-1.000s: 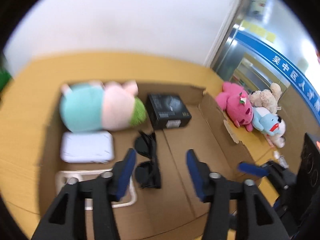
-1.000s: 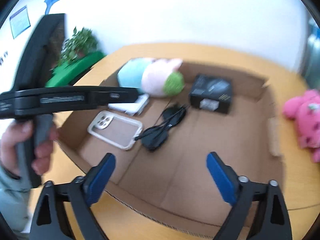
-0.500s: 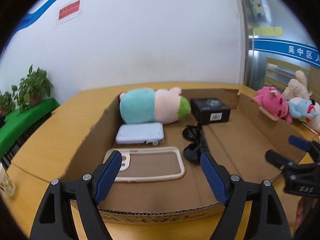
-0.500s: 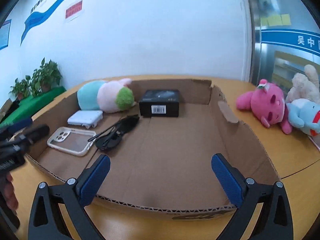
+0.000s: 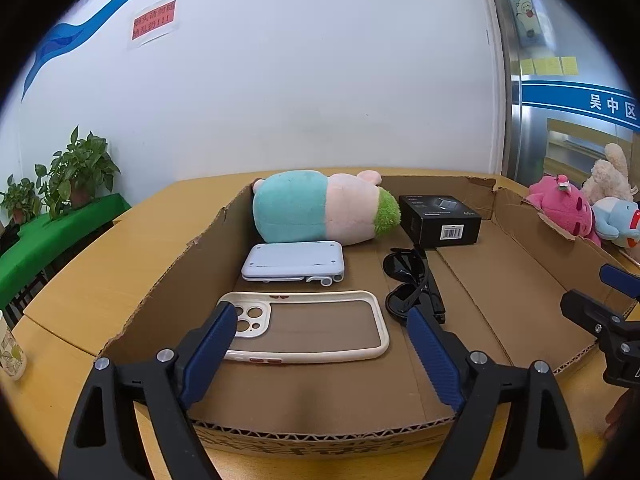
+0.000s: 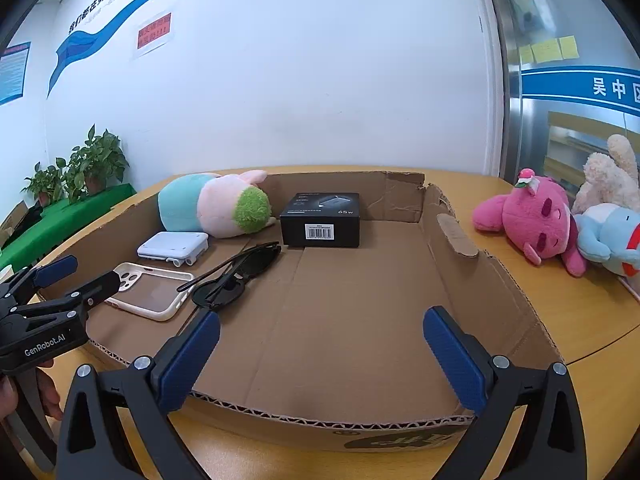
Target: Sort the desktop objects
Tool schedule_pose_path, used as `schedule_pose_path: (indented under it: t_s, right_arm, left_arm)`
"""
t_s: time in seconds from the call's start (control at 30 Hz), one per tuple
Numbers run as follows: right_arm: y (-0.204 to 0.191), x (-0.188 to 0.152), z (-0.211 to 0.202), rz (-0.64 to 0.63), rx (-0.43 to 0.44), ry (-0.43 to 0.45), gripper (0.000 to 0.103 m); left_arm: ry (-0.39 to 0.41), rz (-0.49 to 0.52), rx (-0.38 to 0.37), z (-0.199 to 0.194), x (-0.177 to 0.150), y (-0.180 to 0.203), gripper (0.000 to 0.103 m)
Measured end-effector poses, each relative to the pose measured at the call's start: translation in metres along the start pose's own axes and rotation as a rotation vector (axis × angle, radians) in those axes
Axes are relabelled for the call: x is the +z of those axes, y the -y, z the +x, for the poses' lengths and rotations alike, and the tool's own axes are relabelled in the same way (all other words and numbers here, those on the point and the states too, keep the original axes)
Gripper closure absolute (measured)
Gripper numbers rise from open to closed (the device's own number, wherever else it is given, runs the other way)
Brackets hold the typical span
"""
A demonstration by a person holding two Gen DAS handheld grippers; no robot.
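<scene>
While both grippers hovered at the near wall of the shallow brown cardboard tray [image 5: 160, 292], the left gripper [image 5: 320, 336] and right gripper [image 6: 320, 344] held their fingers spread, gripping nothing. Near the tray's left wall lay a cream phone case [image 5: 308, 326], beside black sunglasses [image 5: 412, 284].

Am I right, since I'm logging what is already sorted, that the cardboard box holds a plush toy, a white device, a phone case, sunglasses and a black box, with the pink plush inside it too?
Not quite. The pink plush lies on the table outside the cardboard box, as the right wrist view shows. The rest is right.
</scene>
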State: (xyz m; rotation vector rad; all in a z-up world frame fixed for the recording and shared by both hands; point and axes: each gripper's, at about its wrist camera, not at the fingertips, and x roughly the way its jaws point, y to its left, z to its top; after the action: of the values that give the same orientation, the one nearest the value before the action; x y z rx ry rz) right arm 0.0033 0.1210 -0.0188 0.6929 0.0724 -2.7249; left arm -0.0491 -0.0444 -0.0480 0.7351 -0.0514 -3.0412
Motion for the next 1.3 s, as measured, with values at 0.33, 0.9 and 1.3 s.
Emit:
schedule_pose_path:
  t_s: [0.33, 0.9, 1.3]
  right_arm:
    - [-0.0014, -0.0001, -0.0004, 0.001, -0.002, -0.002, 0.0]
    - [-0.0011, 0.0001, -0.0004, 0.001, -0.002, -0.002, 0.0]
    - [-0.0011, 0.0002, -0.0005, 0.001, -0.002, -0.003, 0.0]
  left_arm:
    - [-0.006, 0.007, -0.008, 0.0018, 0.0009, 0.0008, 0.011]
    - [-0.006, 0.007, -0.009, 0.0021, 0.001, 0.0003, 0.011]
    - [-0.006, 0.007, -0.009, 0.0027, 0.0011, 0.0003, 0.011]
